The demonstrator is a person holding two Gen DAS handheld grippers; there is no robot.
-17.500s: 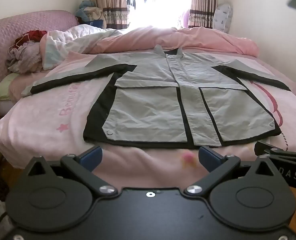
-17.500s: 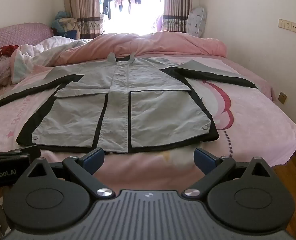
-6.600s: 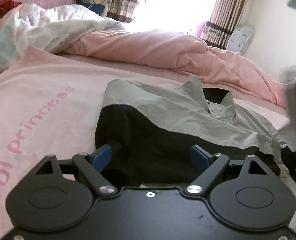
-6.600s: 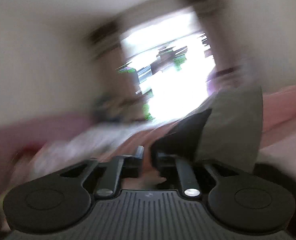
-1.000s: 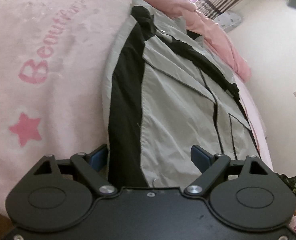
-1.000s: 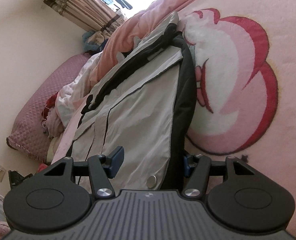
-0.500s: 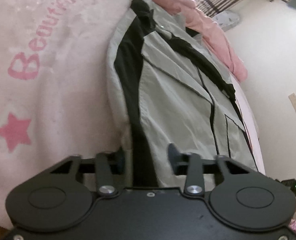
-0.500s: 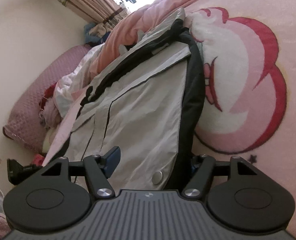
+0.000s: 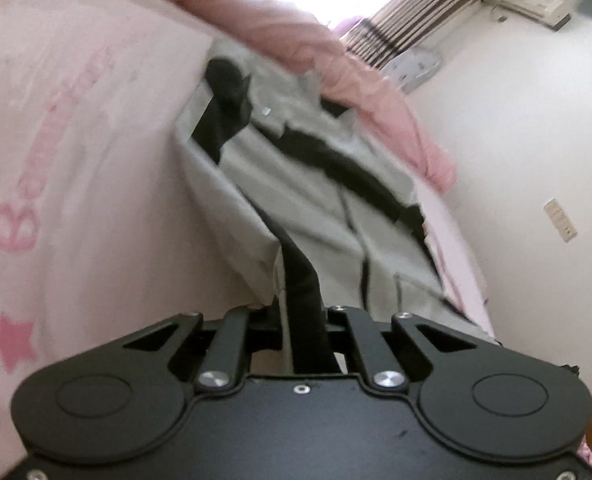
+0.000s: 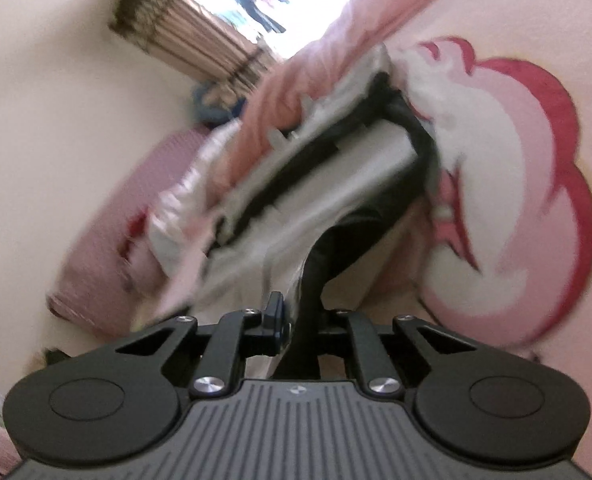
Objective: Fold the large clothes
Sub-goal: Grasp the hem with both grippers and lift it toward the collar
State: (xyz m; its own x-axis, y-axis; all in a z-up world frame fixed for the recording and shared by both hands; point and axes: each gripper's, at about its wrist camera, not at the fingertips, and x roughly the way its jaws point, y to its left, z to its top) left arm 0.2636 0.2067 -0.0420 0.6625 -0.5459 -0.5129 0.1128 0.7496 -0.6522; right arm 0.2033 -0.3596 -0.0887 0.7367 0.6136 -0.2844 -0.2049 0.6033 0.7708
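Note:
A grey jacket [image 9: 315, 208] with black panels lies lengthwise on the pink bed, sleeves folded in. My left gripper [image 9: 299, 316] is shut on the black strip at the jacket's near left hem corner, which is lifted off the bed. The jacket also shows in the right wrist view [image 10: 335, 200], blurred. My right gripper [image 10: 301, 320] is shut on the black strip at the near right hem corner, also raised off the bed.
The pink bedspread [image 9: 76, 160] with lettering and a star lies left of the jacket. A rumpled pink duvet [image 9: 296, 40] lies beyond the collar. A red and white cartoon print [image 10: 515, 180] is on the bedspread right of the jacket. White wall [image 9: 535, 120] stands at the right.
Both grippers have closed on the jacket's hem corners and lifted them off the bed. Both views have tilted and blurred with the motion.

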